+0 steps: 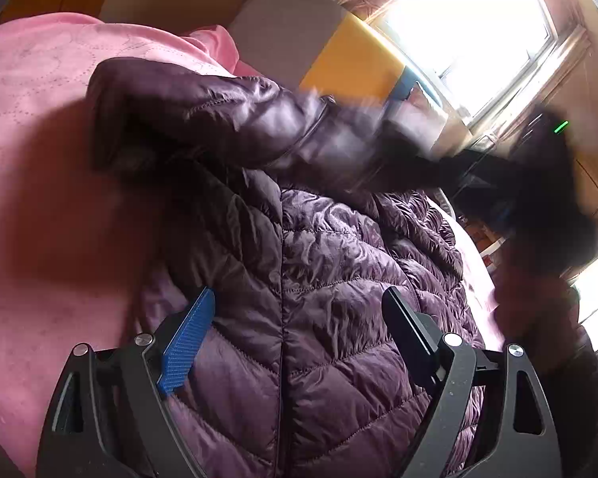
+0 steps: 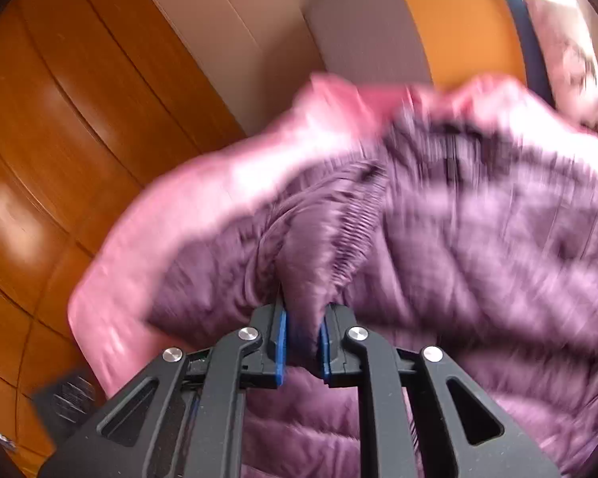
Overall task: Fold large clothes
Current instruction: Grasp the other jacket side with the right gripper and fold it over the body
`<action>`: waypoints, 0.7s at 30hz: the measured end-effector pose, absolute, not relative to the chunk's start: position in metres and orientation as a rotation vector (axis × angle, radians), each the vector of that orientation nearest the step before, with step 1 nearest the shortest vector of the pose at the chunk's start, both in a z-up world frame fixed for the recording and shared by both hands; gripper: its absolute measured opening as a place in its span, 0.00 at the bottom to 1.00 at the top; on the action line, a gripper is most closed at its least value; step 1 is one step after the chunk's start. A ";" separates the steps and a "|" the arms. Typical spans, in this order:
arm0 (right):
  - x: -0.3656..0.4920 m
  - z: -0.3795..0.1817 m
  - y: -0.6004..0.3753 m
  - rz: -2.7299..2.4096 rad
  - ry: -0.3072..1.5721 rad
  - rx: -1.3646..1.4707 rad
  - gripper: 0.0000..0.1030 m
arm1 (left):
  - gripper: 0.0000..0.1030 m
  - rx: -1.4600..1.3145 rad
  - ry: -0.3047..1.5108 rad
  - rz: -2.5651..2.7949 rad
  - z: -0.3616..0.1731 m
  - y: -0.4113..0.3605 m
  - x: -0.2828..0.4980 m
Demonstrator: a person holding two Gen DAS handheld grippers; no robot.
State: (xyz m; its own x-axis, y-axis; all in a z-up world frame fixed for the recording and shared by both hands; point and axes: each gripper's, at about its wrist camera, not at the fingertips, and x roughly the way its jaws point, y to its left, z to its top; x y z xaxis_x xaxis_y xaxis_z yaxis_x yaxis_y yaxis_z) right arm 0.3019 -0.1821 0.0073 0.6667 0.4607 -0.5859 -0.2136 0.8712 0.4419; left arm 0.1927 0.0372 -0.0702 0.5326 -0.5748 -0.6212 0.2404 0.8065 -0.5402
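A purple quilted puffer jacket (image 1: 331,298) lies on a pink bedspread (image 1: 32,127). My left gripper (image 1: 299,310) is open and hovers over the jacket's body, touching nothing. One sleeve (image 1: 227,119) is lifted across the jacket, held at its cuff by my right gripper (image 1: 538,183), which shows blurred at the right of the left wrist view. In the right wrist view my right gripper (image 2: 303,322) is shut on a fold of the jacket's sleeve (image 2: 299,271), with the rest of the jacket (image 2: 478,247) blurred beyond it.
A grey and yellow headboard (image 1: 339,40) stands behind the bed. A bright window with curtains (image 1: 470,24) is at the upper right. Wooden wardrobe doors (image 2: 59,127) stand beyond the bed's edge in the right wrist view.
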 end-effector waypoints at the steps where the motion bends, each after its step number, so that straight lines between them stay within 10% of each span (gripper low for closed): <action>1: 0.300 0.023 -0.190 0.383 0.711 0.364 0.11 | 0.82 -0.421 0.881 -0.509 -0.068 0.036 0.194; 8: 0.308 0.072 -0.283 0.182 0.542 0.471 0.10 | 0.82 -0.417 0.872 -0.527 -0.056 0.019 0.216; 21: 0.284 -0.065 -0.415 -0.117 0.776 0.672 0.11 | 0.82 -0.318 0.846 -0.494 -0.034 0.008 0.244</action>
